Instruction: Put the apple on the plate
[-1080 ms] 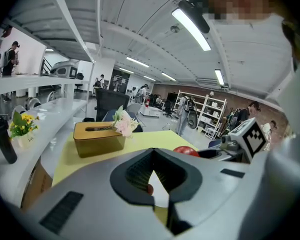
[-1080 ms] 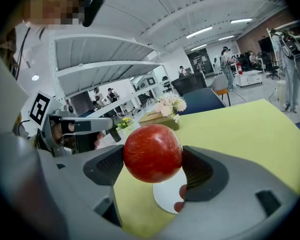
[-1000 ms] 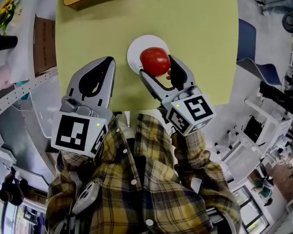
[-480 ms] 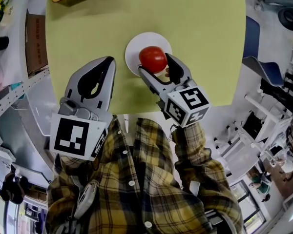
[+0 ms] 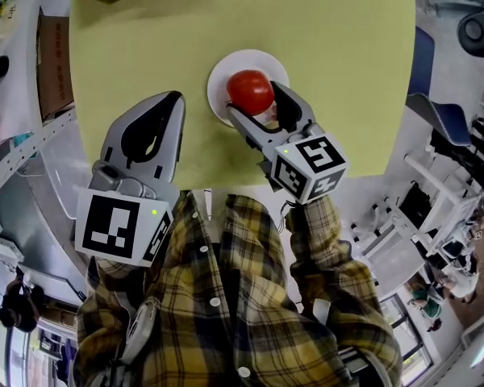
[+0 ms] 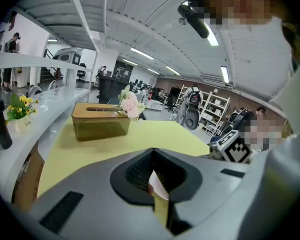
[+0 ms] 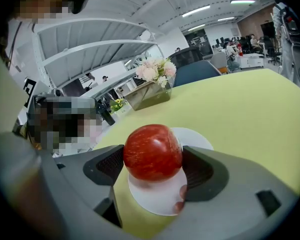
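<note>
Head view: one red apple [image 5: 251,91] sits clamped in the right hand-held gripper [image 5: 255,101], over the one white plate [image 5: 223,72] on the green worktop [image 5: 339,71]. The left hand-held gripper [image 5: 171,103] is beside it.

Left gripper view: its jaws are together, with one brown box [image 6: 101,120] ahead.

Right gripper view: both pads press the apple, and the plate lies just beneath.

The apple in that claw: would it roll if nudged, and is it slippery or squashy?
The apple looks round and glossy, so it would probably roll if nudged and might slip in a loose hold. It holds its shape between the jaws of the right gripper, so likely firm. The plate beneath looks flat; its rim may not stop a roll.
</note>
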Motion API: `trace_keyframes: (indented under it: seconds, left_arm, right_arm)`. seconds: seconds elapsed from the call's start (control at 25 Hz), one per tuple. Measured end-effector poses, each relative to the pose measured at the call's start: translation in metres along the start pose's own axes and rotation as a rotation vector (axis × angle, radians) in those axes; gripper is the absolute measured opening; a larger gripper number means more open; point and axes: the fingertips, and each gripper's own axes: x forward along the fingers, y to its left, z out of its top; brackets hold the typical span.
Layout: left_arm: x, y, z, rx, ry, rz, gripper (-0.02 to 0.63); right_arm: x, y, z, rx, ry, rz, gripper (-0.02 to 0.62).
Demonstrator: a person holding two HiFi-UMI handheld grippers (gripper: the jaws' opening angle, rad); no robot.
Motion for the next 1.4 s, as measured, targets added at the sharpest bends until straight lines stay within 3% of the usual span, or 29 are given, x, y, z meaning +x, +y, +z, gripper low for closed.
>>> trace_keyframes:
  seconds: [0.36,1.4]
  left_arm:
    - [-0.002,0.014,-0.003,-0.011,-0.002,-0.006,0.006]
    - [-0.007,-0.005,0.002,-0.008,-0.021,-0.014,0.006]
  right_arm:
    - [0.016,0.008,-0.003,0.002,0.016,0.01,0.362]
    - [-0.005,0.012,0.006,-0.023,-0.035,0.007,0.362]
